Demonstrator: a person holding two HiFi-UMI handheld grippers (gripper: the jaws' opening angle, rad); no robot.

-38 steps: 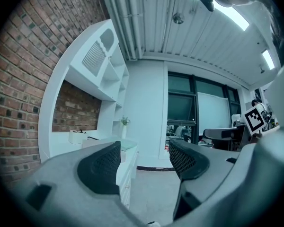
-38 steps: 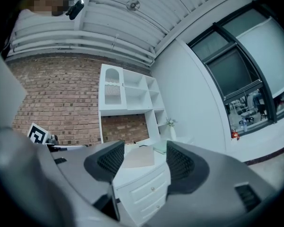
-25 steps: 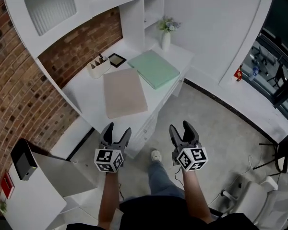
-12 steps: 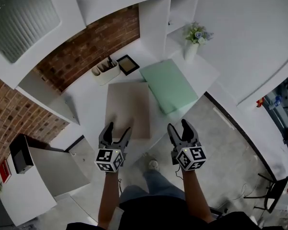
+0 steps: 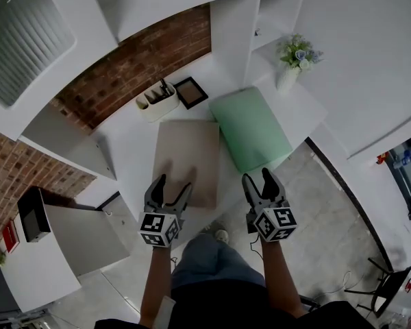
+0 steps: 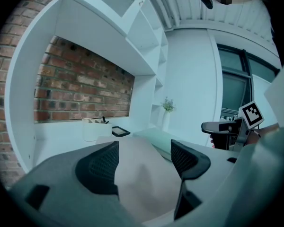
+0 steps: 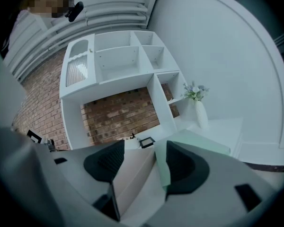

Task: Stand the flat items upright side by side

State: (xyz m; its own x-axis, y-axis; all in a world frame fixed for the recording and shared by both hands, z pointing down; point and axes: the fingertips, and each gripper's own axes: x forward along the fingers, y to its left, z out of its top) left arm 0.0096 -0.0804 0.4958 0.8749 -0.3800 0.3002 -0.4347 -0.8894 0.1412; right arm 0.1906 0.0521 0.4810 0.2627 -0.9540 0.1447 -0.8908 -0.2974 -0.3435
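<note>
Two flat items lie side by side on the white desk (image 5: 127,139): a beige one (image 5: 186,157) on the left and a pale green one (image 5: 250,125) on the right. My left gripper (image 5: 172,186) hovers open over the near edge of the beige item, with nothing between its fingers. Just off the desk's front, below the green item's near corner, my right gripper (image 5: 258,178) is open and empty. In the left gripper view the beige item (image 6: 142,174) lies flat between the jaws of the left gripper (image 6: 144,157). In the right gripper view the right gripper (image 7: 141,162) faces the seam between the beige item (image 7: 135,169) and the green item (image 7: 199,143).
A white pen holder (image 5: 156,103) and a small black-framed picture (image 5: 191,92) stand at the back by the brick wall. A vase of flowers (image 5: 292,64) stands behind the green item beside open shelf compartments (image 5: 277,12). A low white unit (image 5: 61,245) is at the left.
Both grippers have come forward to the desk's front edge, the left one now over the beige item. The jaws look as wide as before.
</note>
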